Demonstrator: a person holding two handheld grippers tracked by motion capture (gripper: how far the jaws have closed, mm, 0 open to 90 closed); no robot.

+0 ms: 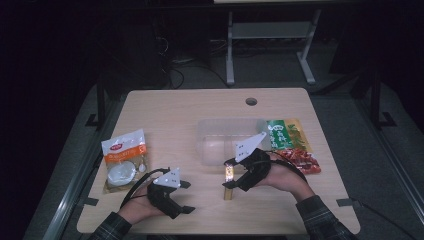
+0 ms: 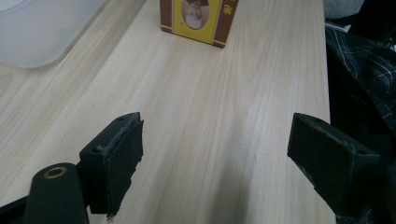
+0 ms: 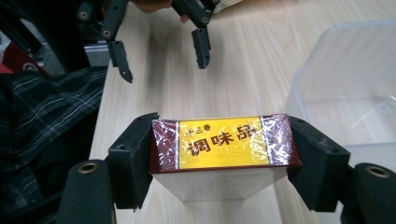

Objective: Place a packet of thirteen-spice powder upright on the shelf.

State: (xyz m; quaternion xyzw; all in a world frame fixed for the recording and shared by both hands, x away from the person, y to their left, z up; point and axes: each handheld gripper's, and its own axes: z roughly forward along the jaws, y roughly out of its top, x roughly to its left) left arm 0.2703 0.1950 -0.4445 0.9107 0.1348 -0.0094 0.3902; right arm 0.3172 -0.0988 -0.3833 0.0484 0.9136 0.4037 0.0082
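Note:
A small maroon and yellow box (image 3: pixel 224 140) with printed characters and a shiny wrap sits between the jaws of my right gripper (image 3: pixel 222 151); a pad presses on each end. In the high view the box (image 1: pixel 229 186) stands at the front middle of the table, with the right gripper (image 1: pixel 230 172) on it from the right. My left gripper (image 1: pixel 189 196) hovers over the front left of the table with its jaws wide apart and nothing between them. Its own view looks past the open left gripper (image 2: pixel 217 133) at bare wood and the box (image 2: pixel 198 21) beyond.
A clear plastic container (image 1: pixel 227 137) stands just behind the box. A green and red packet (image 1: pixel 290 145) lies to its right, and a white and orange bag (image 1: pixel 124 160) at the left. The table has a cable hole (image 1: pixel 251 101) near its far edge.

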